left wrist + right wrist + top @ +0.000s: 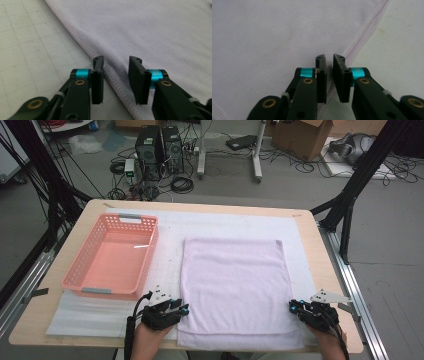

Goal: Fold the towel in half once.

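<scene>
Towel (235,285): soft, light, limp, lower frame; best pinched at hemmed edges; left gripper (116,75) fingers spread astride hem, right gripper (329,75) fingers nearly together on hem.

Wooden table (320,250): white mat (170,227) under towel (235,285), pink basket (112,256).
</scene>
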Tool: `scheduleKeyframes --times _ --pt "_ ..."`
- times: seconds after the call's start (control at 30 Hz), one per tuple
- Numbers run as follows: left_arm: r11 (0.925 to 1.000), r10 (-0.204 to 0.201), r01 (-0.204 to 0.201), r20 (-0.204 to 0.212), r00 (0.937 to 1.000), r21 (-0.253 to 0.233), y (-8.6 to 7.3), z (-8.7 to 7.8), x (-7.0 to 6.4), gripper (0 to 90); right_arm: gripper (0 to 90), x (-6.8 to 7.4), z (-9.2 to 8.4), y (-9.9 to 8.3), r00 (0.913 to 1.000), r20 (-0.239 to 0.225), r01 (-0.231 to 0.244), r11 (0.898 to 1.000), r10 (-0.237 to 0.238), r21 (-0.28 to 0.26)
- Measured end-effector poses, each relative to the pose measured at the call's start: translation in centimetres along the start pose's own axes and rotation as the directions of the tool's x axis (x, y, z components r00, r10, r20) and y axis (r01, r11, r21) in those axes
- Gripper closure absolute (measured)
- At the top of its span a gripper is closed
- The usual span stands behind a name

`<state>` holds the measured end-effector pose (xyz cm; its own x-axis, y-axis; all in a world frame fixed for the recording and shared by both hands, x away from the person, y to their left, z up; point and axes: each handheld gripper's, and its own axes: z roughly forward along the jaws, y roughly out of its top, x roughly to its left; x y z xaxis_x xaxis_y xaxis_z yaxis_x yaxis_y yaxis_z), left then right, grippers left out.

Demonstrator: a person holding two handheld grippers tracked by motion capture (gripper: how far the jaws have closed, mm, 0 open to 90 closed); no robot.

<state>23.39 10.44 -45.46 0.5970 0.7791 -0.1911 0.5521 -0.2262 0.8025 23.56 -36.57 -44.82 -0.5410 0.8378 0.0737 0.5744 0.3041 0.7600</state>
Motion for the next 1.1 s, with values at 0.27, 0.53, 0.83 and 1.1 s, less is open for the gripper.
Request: scheduleKeyframes --times 0.27,0.53,0.83,1.1 --pt "0.9999 0.012 -0.012 0.030 0.9995 -0.005 0.1 0.0 0.1 85.1 87.2 0.1 -0.1 -0.1 0.9999 -0.009 -0.007 1.000 0.007 -0.008" --pt "0.9978 -0.007 0.012 0.064 0.9980 -0.065 0.3 -1.0 0.3 83.2 87.6 0.4 -1.0 0.4 0.9996 -0.026 0.012 0.999 -0.014 -0.052" --pt "0.9973 -0.013 0.018 0.069 0.9975 -0.071 0.2 -1.3 0.1 76.3 86.3 0.5 -1.8 0.4 0.9994 -0.035 0.005 0.997 -0.008 -0.074" --pt "0.9990 -0.033 0.035 0.061 0.9976 -0.027 -0.2 -1.2 -0.1 80.1 71.8 0.6 -1.6 -0.2 0.9986 -0.052 0.000 0.999 -0.002 -0.035"
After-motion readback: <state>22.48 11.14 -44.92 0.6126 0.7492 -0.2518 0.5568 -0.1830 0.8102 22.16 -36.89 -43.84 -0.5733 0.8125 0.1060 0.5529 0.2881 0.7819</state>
